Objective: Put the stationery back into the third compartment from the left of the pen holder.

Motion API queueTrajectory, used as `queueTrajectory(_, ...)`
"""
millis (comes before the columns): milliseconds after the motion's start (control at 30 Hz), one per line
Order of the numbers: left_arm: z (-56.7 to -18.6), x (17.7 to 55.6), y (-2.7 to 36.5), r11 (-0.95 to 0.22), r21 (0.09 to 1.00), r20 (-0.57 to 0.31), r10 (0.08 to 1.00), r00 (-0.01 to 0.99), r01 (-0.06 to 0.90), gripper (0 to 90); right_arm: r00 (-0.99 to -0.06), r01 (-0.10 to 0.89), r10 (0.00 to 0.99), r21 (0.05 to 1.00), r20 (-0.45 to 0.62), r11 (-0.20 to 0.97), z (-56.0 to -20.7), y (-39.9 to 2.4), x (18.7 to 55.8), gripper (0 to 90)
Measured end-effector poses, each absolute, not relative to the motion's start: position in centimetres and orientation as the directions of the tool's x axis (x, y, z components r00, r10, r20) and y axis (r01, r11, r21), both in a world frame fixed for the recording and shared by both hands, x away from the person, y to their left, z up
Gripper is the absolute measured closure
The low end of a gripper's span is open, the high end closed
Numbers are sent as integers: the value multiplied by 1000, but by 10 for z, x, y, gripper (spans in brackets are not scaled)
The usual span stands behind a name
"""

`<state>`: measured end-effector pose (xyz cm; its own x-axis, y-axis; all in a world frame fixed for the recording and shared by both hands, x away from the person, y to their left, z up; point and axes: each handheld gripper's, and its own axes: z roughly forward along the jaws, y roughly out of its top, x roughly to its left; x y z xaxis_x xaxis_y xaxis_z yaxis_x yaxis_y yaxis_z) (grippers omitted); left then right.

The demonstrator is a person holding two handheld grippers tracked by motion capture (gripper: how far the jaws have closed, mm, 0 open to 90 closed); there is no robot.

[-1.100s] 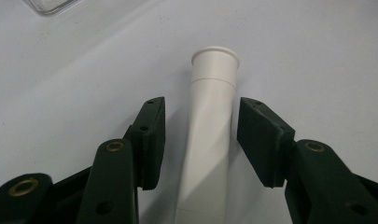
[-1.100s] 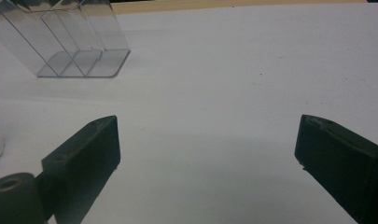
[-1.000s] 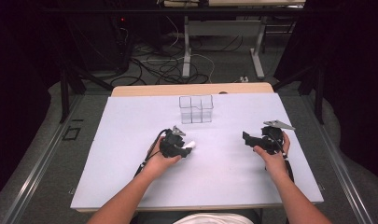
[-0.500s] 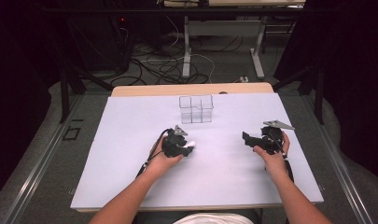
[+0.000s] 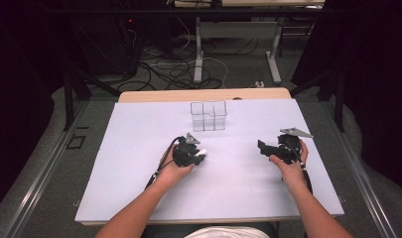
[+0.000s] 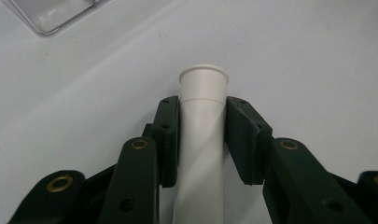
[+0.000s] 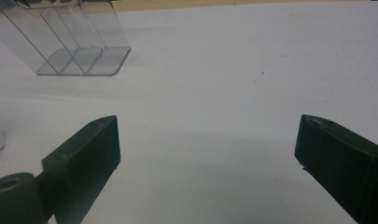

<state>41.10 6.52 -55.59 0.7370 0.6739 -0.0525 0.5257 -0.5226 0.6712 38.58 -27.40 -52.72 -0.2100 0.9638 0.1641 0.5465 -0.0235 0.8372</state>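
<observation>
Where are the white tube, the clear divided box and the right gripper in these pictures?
white tube [image 6: 203,116]: left gripper view, on its body just below the rim.
clear divided box [image 5: 208,117]: high view, on its front wall.
right gripper [image 7: 207,154]: right gripper view, midway between its open fingers.

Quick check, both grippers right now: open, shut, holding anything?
Left gripper: shut on a white plastic tube.
Right gripper: open, jaws wide apart, nothing between them.

Black two-jaw left gripper and right gripper, brass-coloured rivets, grey three-cornered top plates, trailing black cables; forearms unsleeved.
</observation>
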Motion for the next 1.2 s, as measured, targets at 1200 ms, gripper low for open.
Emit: queueTrajectory(1200,-547,412,79,-436,701,-149,685,713,565,667,-219,546,963,838,158,-13,-527,-274,386,61)
